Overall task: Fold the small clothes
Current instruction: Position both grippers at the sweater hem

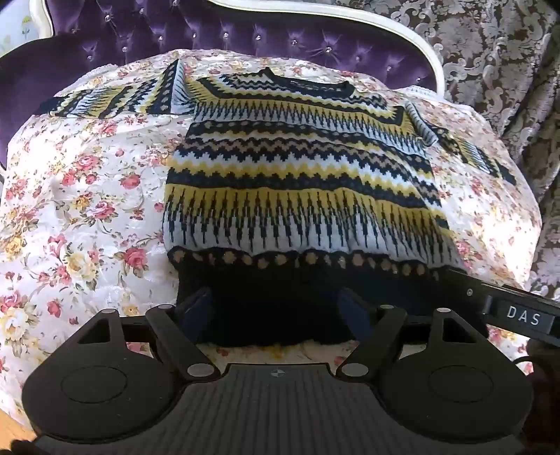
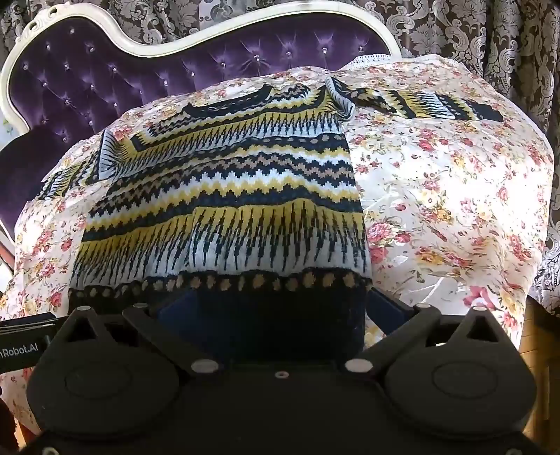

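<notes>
- Sweater (image 1: 297, 182), knitted in navy, yellow, white and tan zigzag bands, lies flat on its back with both sleeves spread out to the sides and the neckline toward the far end.
- Its dark ribbed hem (image 1: 266, 308) nearest us is hard to read; we cannot tell whether the pads touch it.
- Our left gripper (image 1: 276, 308) has its jaws spread wide, the hem lying between them.
- Our right gripper (image 2: 276, 308) is likewise spread wide at the hem's other end, its body cut off at the edge of the left view.
- Underneath lies a floral cloth (image 1: 87, 196) with roses.
- Behind stand a purple tufted headboard (image 2: 105, 87) with a white frame, and damask curtains (image 2: 490, 31).
</notes>
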`<act>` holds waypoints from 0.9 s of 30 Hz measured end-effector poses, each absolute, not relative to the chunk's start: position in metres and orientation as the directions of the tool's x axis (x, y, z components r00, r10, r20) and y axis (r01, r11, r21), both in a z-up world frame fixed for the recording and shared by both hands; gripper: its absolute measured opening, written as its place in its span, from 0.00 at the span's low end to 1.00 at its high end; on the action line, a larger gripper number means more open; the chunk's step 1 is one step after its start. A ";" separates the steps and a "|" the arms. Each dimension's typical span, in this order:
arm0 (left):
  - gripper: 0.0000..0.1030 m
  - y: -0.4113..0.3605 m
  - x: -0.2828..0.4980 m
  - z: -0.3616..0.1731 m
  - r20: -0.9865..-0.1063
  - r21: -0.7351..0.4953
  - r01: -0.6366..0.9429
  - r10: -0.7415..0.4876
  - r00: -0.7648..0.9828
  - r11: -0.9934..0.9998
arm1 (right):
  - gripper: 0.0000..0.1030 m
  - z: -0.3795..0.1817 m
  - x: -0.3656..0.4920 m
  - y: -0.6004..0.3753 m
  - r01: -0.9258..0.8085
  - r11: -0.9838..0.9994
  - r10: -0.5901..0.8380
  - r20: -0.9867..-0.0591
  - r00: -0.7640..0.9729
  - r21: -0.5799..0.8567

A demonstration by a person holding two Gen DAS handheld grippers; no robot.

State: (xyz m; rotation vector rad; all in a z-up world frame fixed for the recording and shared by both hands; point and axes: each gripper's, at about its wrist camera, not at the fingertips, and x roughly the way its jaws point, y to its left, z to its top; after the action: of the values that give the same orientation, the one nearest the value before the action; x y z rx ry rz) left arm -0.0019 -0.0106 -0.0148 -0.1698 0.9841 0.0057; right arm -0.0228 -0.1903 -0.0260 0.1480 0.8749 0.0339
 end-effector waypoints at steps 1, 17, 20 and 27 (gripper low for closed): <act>0.75 -0.011 -0.002 -0.015 -0.829 -0.142 -0.083 -0.073 0.555 0.986 | 0.99 -0.026 -0.023 -0.190 0.032 0.989 0.089 -0.761 0.642 0.142; 0.75 -0.008 0.000 -0.015 -0.831 -0.113 -0.081 -0.050 0.554 0.990 | 0.99 -0.025 -0.019 -0.188 0.013 0.987 0.116 -0.774 0.622 0.159; 0.75 -0.010 0.001 -0.015 -0.835 -0.108 -0.067 -0.054 0.547 0.992 | 0.99 -0.023 -0.019 -0.188 0.010 0.985 0.128 -0.758 0.639 0.174; 0.75 -0.015 0.003 -0.010 -0.832 -0.100 -0.034 -0.065 0.551 0.994 | 0.99 -0.019 -0.014 -0.191 -0.015 0.970 0.195 -0.743 0.640 0.241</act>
State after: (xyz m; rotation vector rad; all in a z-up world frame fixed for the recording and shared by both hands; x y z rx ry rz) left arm 0.0030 -0.0147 -0.0104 -0.1085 0.9875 -0.0186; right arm -0.0138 -0.1910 -0.0192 0.2212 0.8699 0.1210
